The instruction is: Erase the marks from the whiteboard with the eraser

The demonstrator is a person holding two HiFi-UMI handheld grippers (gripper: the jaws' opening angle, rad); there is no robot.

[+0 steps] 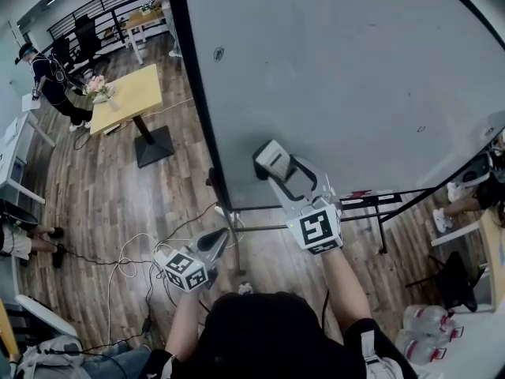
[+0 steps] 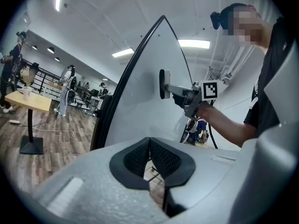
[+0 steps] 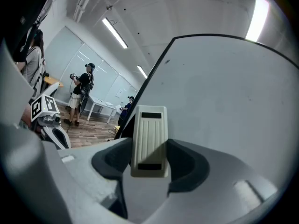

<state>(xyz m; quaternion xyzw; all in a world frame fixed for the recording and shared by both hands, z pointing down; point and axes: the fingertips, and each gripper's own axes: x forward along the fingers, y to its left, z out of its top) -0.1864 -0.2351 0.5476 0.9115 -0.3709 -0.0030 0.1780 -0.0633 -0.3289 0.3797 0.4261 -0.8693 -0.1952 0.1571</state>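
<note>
Whiteboard (image 1: 331, 77), lower-left edge: I clamp eraser (image 3: 149, 139) by its sides in right gripper (image 3: 150, 164); likely light, rigid. Left gripper (image 2: 149, 158) closed, empty.

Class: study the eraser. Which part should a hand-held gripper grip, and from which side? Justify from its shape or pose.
Grip the eraser across its two long sides, coming from its ribbed back, as the right hand-held gripper does. Those sides look straight and parallel, and this leaves the wiping face free toward the whiteboard.
</note>
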